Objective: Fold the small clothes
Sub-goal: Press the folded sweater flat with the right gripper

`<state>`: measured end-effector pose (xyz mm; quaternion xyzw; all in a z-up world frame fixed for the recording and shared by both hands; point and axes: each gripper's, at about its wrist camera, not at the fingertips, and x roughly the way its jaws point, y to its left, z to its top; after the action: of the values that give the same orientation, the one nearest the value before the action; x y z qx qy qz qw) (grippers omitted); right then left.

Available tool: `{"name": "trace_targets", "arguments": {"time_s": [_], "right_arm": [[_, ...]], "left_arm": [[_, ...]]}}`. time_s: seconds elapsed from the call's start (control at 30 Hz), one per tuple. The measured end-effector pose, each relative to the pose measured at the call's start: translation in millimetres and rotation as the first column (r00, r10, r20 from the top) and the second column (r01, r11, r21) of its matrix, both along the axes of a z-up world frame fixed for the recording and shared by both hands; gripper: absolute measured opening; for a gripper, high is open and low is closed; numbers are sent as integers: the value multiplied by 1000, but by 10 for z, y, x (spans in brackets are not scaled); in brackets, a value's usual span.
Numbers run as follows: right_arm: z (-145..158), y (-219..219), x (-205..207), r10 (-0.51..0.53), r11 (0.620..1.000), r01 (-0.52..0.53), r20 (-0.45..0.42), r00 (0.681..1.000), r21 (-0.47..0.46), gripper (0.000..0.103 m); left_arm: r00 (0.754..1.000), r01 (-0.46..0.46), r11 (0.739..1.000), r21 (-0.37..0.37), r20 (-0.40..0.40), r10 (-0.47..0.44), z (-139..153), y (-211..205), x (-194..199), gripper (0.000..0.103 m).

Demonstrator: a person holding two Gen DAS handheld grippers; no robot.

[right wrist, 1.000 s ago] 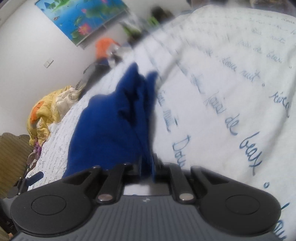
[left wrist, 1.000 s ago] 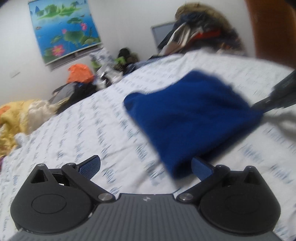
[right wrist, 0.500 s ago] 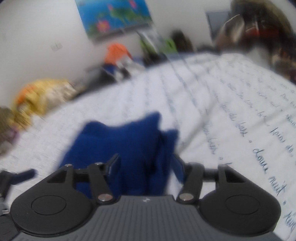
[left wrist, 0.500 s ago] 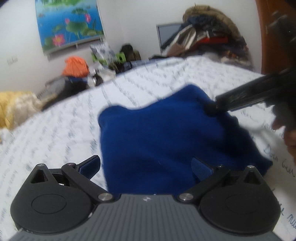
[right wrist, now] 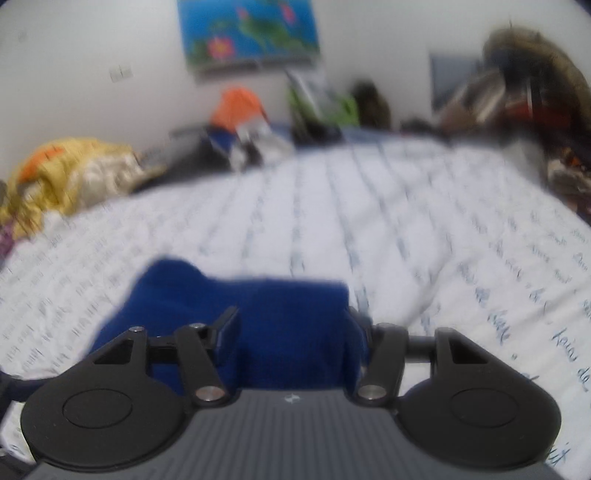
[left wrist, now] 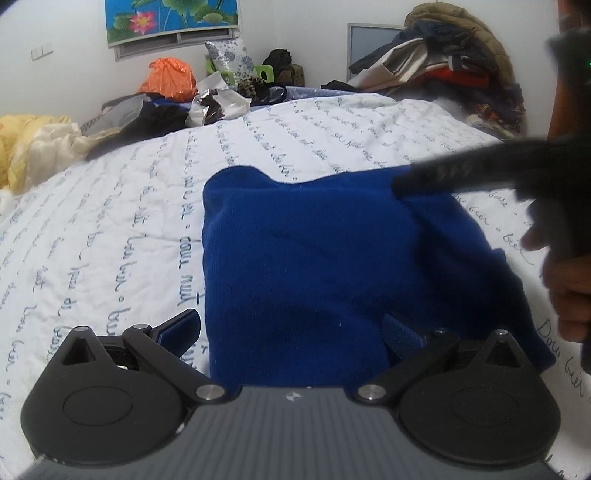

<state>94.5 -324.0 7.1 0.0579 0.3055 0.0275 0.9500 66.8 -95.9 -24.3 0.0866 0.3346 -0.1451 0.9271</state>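
Note:
A dark blue knitted garment point(left wrist: 314, 266) lies folded into a rough square on the white bedsheet point(left wrist: 110, 240) with blue script. My left gripper point(left wrist: 290, 328) is open above the garment's near edge, its left finger over bare sheet and its right finger over the cloth. My right gripper point(right wrist: 293, 321) is open too, jaws apart above the garment point(right wrist: 291, 295) and gripping nothing. In the left wrist view one of its dark fingers point(left wrist: 443, 177) reaches in from the right over the garment's far right corner, with a hand point(left wrist: 569, 295) behind it.
The bedsheet point(right wrist: 406, 240) stretches beyond the garment. Along its far edge lie a yellow blanket point(left wrist: 33, 147), an orange bag point(left wrist: 168, 79), bags and dark clothes. A heap of clothes point(left wrist: 454, 70) rises at the back right. A lotus poster point(left wrist: 170, 16) hangs on the wall.
My right gripper has opened and let go of the blue garment, which now lies flat. Both views have rolled level. The left gripper has moved over the garment's near edge.

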Motion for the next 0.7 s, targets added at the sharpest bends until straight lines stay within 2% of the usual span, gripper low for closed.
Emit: {"name": "trace_targets", "arguments": {"time_s": [0.07, 0.2, 0.33, 0.4, 0.5, 0.63, 0.7], "right_arm": [[-103, -27, 75, -38, 999, 37, -43, 998, -26, 59], [-86, -187, -54, -101, 991, 103, -35, 994, 79, 60], [-1, -77, -335, -62, 996, 61, 21, 998, 64, 60], [-37, 5, -401, -22, 999, 22, 10, 1000, 44, 60], [-164, 66, -404, -21, 1000, 21, -9, 1000, -5, 60], [-175, -17, -414, -51, 997, 52, -13, 999, 56, 64], [-139, -3, -477, -60, 997, 60, 9, 998, 50, 64]], "left_arm": [[1000, -2, 1000, -4, -8, 2, -15, 5, -6, 103], [1000, -7, 1000, -17, -18, 7, -37, 26, -19, 103], [999, -15, 999, -32, -33, 14, -74, 48, -31, 103], [999, -21, 999, -43, -42, 19, -91, 67, -37, 103], [998, -27, 998, -50, -53, 24, -105, 62, -38, 103], [998, -25, 998, -50, -51, 23, -116, 63, -56, 103], [998, -28, 998, -55, -52, 25, -124, 66, -61, 103]]}}
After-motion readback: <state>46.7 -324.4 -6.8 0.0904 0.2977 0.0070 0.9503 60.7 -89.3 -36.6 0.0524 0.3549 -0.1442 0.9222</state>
